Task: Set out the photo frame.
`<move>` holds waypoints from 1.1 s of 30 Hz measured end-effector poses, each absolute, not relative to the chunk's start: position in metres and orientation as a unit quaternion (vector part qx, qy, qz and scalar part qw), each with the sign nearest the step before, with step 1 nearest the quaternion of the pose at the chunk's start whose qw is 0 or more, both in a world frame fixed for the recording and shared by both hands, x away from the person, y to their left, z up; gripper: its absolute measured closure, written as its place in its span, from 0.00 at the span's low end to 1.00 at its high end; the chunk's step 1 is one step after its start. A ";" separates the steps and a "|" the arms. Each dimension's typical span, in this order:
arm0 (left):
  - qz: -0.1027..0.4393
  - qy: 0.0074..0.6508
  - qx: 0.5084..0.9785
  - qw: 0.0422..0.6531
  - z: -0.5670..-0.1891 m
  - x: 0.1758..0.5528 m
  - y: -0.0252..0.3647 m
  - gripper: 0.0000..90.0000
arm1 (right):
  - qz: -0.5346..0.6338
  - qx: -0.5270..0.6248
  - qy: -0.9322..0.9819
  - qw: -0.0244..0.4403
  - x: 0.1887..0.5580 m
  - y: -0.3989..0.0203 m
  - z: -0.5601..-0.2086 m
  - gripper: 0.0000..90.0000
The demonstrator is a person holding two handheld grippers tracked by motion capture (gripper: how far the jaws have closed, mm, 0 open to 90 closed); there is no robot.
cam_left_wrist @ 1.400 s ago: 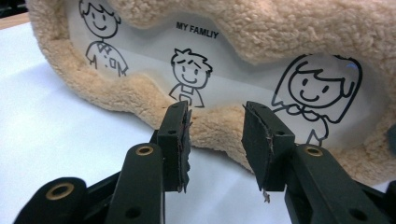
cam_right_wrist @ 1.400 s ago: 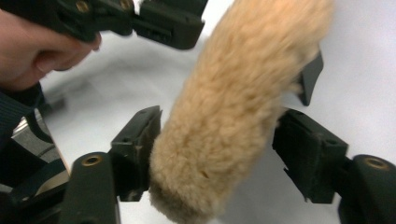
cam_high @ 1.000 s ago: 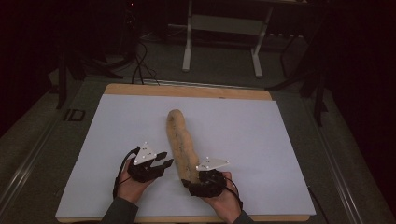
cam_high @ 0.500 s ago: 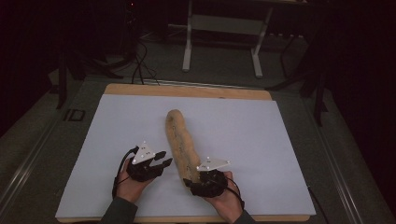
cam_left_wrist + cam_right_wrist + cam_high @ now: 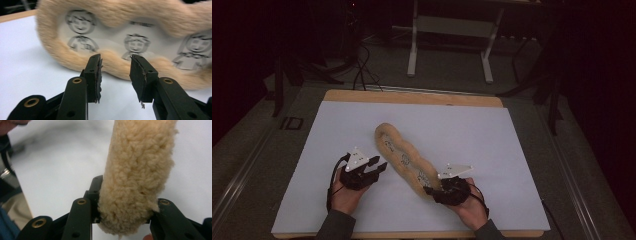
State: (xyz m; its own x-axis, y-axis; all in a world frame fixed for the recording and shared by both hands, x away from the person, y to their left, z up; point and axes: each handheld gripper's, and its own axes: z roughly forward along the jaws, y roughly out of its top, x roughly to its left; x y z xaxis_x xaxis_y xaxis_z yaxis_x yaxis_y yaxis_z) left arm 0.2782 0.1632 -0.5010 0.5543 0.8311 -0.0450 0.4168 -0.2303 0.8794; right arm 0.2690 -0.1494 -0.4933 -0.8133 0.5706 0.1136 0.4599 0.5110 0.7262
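A long tan fleece plush (image 5: 404, 159) lies slantwise on the white sheet (image 5: 492, 145), showing a pale strip printed with cartoon figures. My right gripper (image 5: 434, 190) is at its near end, shut on it; the jaws have just been closing. In the right gripper view the fleece (image 5: 140, 170) is squeezed between the jaws of the right gripper (image 5: 125, 202). My left gripper (image 5: 381, 166) stands open just left of the plush's middle. In the left gripper view the left gripper (image 5: 115, 58) has nothing between its jaws and faces the printed side of the plush (image 5: 130, 30).
The white sheet lies on a wooden board (image 5: 412, 96) whose far edge shows. Beyond it, on the dark floor, stand a metal table frame (image 5: 452, 30) and loose cables (image 5: 362, 70). Bare sheet stretches to the right and beyond the plush.
The right gripper has moved right and closed on the plush's near end. The plush has swung from nearly straight to a slant, and its printed strip now shows. The left gripper has kept still.
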 end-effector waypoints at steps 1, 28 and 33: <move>0.232 0.423 0.748 0.457 -0.501 0.280 0.166 0.68 | 0.395 0.290 0.869 0.065 0.272 -0.152 -0.493 0.72; 0.249 0.484 0.737 0.400 -0.513 0.330 0.181 0.78 | 0.349 0.339 0.867 0.108 0.302 -0.187 -0.493 0.56; 0.237 0.487 0.726 0.423 -0.513 0.319 0.185 0.79 | 0.356 0.363 0.853 0.119 0.305 -0.192 -0.490 0.68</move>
State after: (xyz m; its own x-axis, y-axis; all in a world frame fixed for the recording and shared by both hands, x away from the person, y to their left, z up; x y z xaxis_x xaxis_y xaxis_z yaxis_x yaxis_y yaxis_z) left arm 0.3187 0.1848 -0.5129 0.4134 0.9080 -0.0685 0.5075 -0.1673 0.8453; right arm 0.3051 -0.1920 -0.4896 -0.7080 0.7040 0.0550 0.5346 0.4835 0.6932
